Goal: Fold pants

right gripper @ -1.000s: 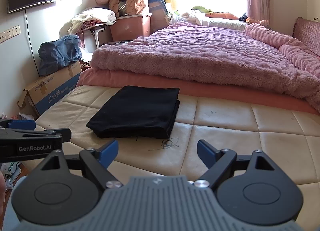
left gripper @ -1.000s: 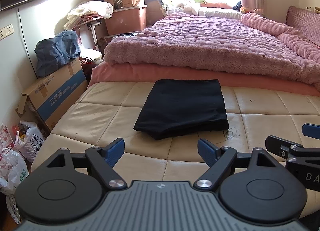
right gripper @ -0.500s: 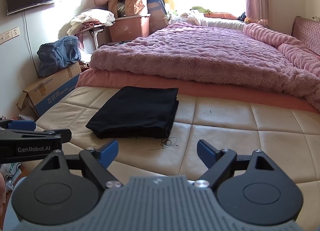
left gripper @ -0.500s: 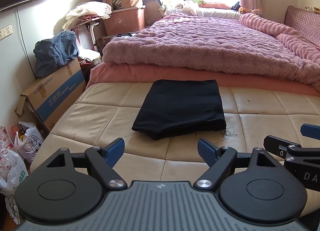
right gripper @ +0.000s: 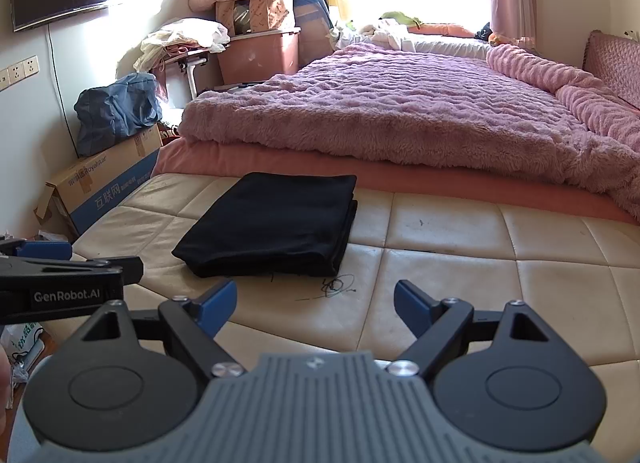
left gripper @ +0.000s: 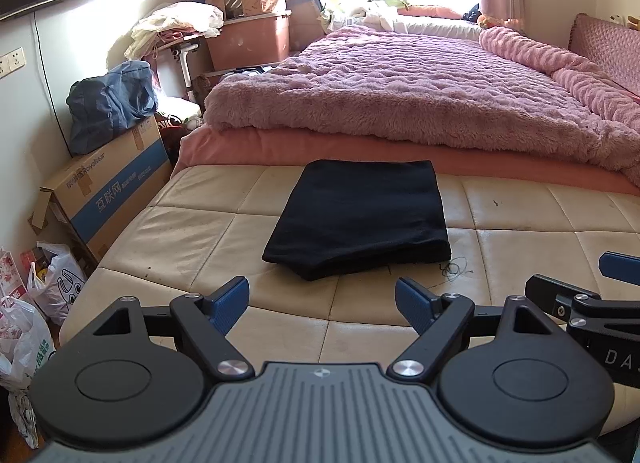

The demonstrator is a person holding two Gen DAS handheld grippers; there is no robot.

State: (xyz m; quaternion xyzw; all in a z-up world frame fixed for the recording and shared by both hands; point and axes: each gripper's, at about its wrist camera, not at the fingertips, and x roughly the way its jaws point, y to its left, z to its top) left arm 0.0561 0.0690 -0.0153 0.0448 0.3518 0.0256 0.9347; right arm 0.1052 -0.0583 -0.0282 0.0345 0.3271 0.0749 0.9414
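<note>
The black pants (left gripper: 360, 219) lie folded into a neat rectangle on the cream quilted mattress (left gripper: 192, 231); they also show in the right wrist view (right gripper: 272, 227). My left gripper (left gripper: 322, 299) is open and empty, held back from the near edge of the pants. My right gripper (right gripper: 315, 301) is open and empty, to the right of the pants and short of them. The right gripper's side shows at the right edge of the left wrist view (left gripper: 580, 299), and the left gripper's side shows at the left of the right wrist view (right gripper: 68, 275).
A loose dark thread (right gripper: 338, 285) lies on the mattress by the pants' near right corner. A fluffy pink blanket (left gripper: 400, 95) covers the bed behind. A cardboard box (left gripper: 108, 191), a blue bag (left gripper: 112, 103) and plastic bags (left gripper: 24, 335) stand at the left.
Both grippers have drawn back slightly and stay open. The folded pants have not moved.
</note>
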